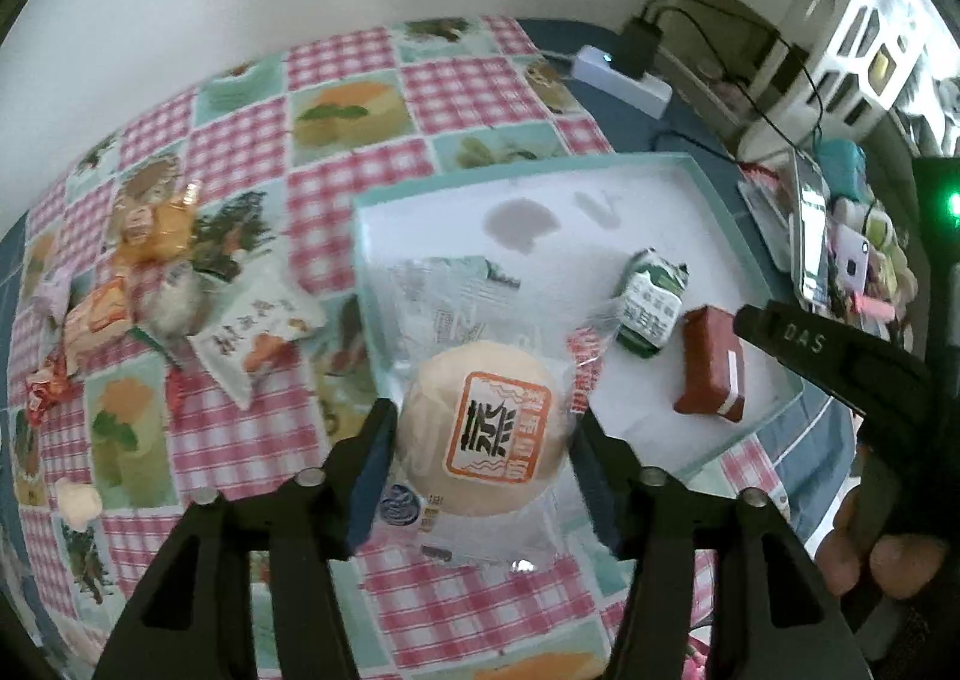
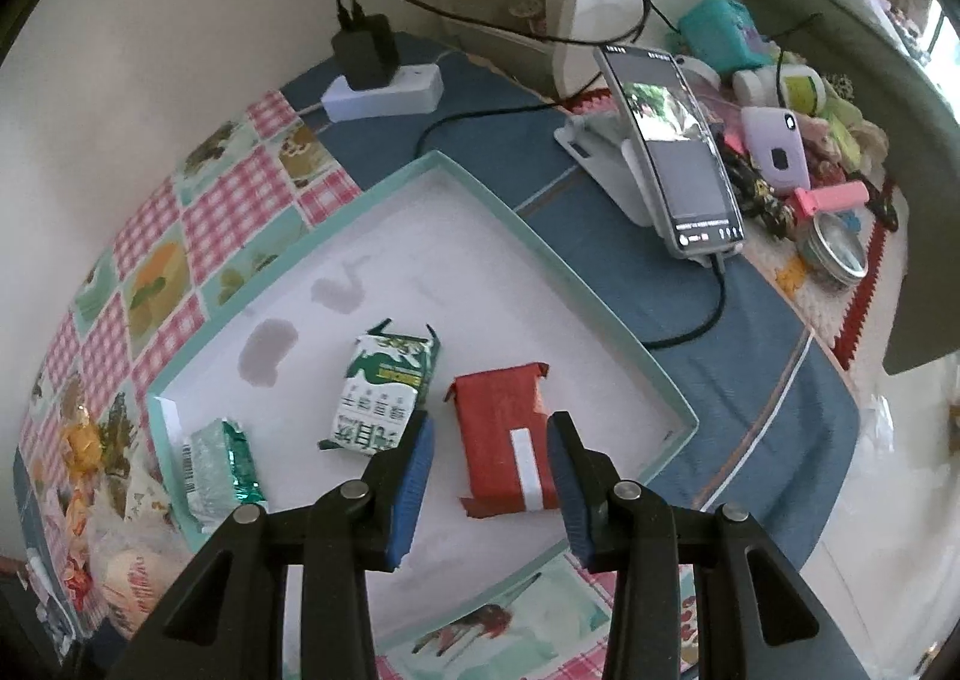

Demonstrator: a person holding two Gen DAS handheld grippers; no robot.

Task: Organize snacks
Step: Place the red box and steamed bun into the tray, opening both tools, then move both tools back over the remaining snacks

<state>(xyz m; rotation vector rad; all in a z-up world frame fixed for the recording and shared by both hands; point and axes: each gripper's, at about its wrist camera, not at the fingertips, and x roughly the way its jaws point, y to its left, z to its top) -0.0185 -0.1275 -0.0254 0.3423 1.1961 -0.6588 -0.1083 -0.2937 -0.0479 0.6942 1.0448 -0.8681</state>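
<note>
The left tool (image 1: 483, 428) grips a round bun in a clear wrapper (image 1: 483, 431), its blue pads pressed to the bun's two sides. The bun hangs over the near left corner of a shallow teal-rimmed tray (image 1: 729, 212), and its wrapper hides part of the tray's rim there. The print on the wrapper is an orange square with characters I cannot read.

The right tool (image 2: 489, 467) is open, its fingers straddling a red wrapped packet (image 2: 501, 440) that lies flat on the tray's white floor (image 2: 498, 260); whether the pads touch the packet cannot be told. In the left wrist view this tool shows only as a black finger entering from the right, just beside the same red packet (image 1: 711, 362).

Inside the tray, a green-and-white packet (image 2: 384, 392) lies just beside the red one on its left. A silvery green packet (image 2: 219, 467) sits in the tray's left corner against the rim; in the left wrist view it is half covered by the bun's wrapper. Two grey stains mark the tray floor.

A heap of loose snacks (image 1: 162, 272) lies on the checked cloth of the tabletop (image 1: 336, 56), left of the tray; the heap is blurred and its pieces are hard to tell apart. In the right wrist view it is cut off at the left edge.

Beyond the tray stand a phone on a stand (image 2: 672, 152) and a white power strip (image 2: 384, 89) holding a black charger.
</note>
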